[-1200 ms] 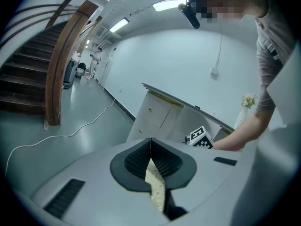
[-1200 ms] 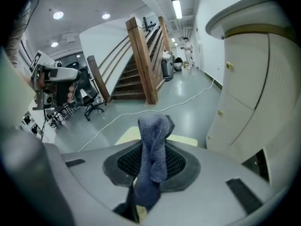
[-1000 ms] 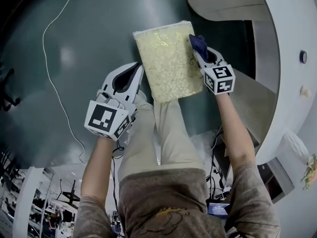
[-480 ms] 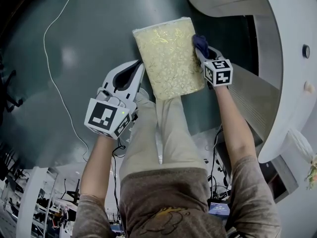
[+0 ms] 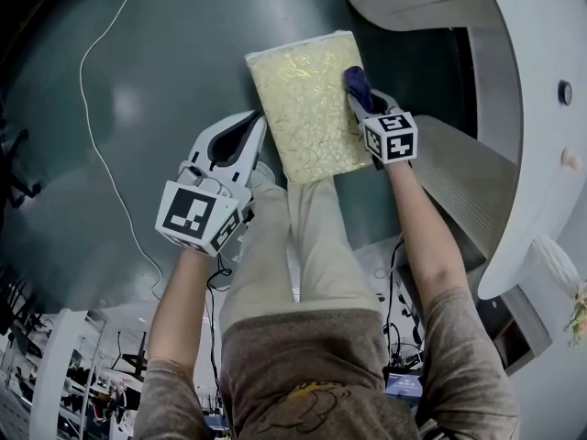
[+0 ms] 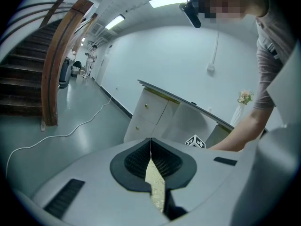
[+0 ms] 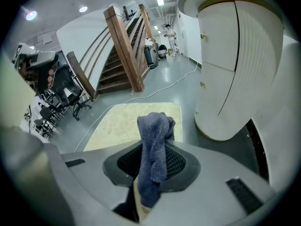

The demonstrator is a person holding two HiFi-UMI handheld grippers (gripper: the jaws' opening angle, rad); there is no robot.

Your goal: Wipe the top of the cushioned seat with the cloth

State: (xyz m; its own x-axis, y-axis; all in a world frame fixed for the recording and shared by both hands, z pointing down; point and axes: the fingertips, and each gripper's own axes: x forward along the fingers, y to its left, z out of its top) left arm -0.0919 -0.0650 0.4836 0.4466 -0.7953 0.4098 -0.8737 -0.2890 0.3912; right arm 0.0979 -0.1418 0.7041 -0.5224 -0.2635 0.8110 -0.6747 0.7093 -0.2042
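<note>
On the seat (image 5: 307, 99), the cloth (image 5: 357, 82).

Open floor (image 5: 156, 90) lies left of the cushioned seat (image 5: 307, 99), crossed only by a thin white cable (image 5: 83, 71). The curved white counter (image 5: 518, 108) crowds the seat's right and far sides.

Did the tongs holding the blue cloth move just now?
Yes. The right tongs slid a little left, carrying the cloth from the cushioned seat's right edge onto its top.
</note>
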